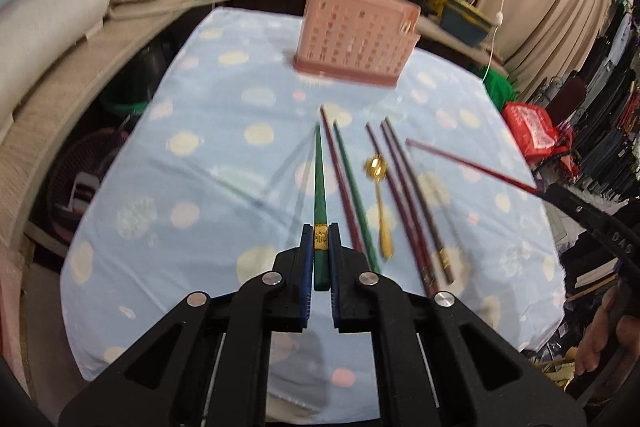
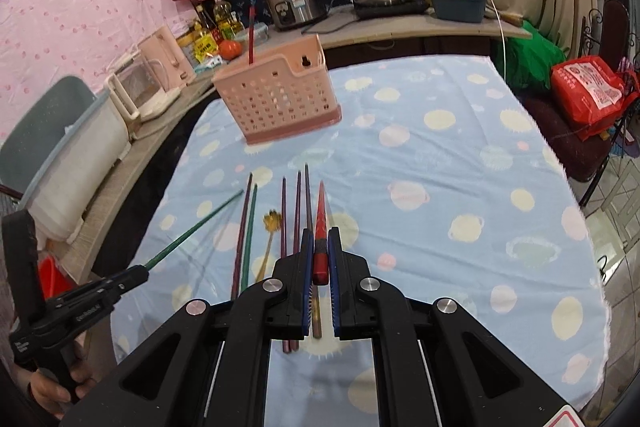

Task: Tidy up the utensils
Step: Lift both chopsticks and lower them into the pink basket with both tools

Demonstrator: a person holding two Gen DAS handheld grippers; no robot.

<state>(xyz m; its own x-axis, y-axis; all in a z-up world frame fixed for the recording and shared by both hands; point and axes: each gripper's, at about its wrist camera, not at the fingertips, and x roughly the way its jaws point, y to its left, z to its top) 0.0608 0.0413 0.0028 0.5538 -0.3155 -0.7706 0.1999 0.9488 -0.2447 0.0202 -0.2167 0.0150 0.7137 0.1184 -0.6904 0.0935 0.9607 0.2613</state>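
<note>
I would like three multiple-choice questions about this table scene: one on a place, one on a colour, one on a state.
1. Where does the pink basket stand?
A. on the blue spotted cloth
B. on the far counter
C. on the floor

2. What colour is the chopstick in the left gripper?
A. red
B. green
C. gold

3. What is the state of the right gripper?
A. open and empty
B. shut on a gold spoon
C. shut on a red chopstick

Answers: 1 A, its base rests on the cloth. 2 B, the green chopstick sits between the pads. 3 C, the pads clamp the red stick.
</note>
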